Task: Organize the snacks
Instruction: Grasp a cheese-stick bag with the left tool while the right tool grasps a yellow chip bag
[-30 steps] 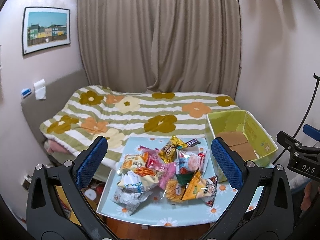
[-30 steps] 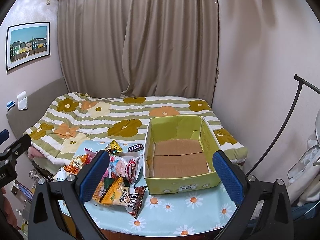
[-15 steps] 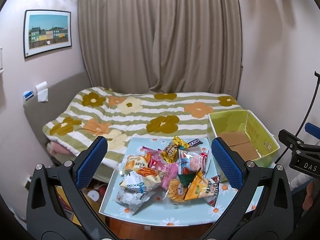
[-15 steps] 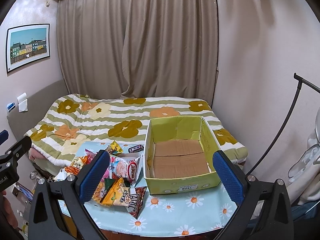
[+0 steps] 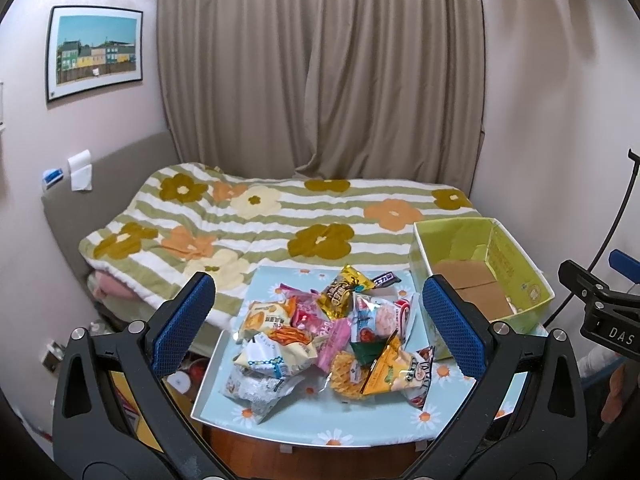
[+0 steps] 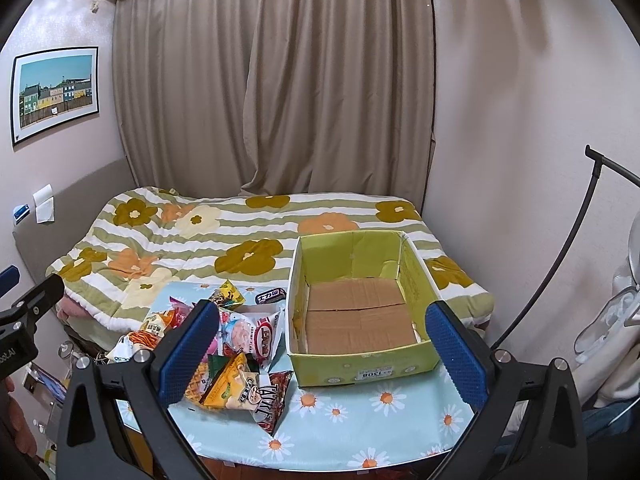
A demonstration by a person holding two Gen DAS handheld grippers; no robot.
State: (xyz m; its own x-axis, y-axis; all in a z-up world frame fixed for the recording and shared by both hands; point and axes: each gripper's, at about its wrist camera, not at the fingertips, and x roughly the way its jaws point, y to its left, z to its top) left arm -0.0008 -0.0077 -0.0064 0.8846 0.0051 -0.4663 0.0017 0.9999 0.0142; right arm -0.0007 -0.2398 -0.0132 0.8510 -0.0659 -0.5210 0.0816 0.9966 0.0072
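A small table [image 5: 362,430] covered with a light blue daisy-print cloth stands in front of a bed [image 5: 276,216] with a green-striped flower quilt, and on the table's left half lies a loose pile of snacks [image 5: 320,336], the packets overlapping one another. Among them a gold packet [image 5: 344,290] sits at the far side, a pink packet [image 5: 332,334] near the middle, a white packet [image 5: 256,390] at the near left edge and a yellow chip bag [image 6: 228,386] at the near right of the heap. Just to the right of the pile stands an open yellow-green cardboard box [image 6: 362,364], upright, with only bare brown flaps showing on its floor. The left gripper [image 5: 320,326] hangs above the near side of the table facing the pile, its blue-padded fingers [image 5: 182,318] spread wide with nothing between them. The right gripper [image 6: 322,354] is held over the near edge facing the box, its jaws likewise wide apart and empty. Beige curtains [image 6: 272,80] close off the wall behind the bed, and a framed picture [image 5: 94,54] of coloured houses hangs on the left wall
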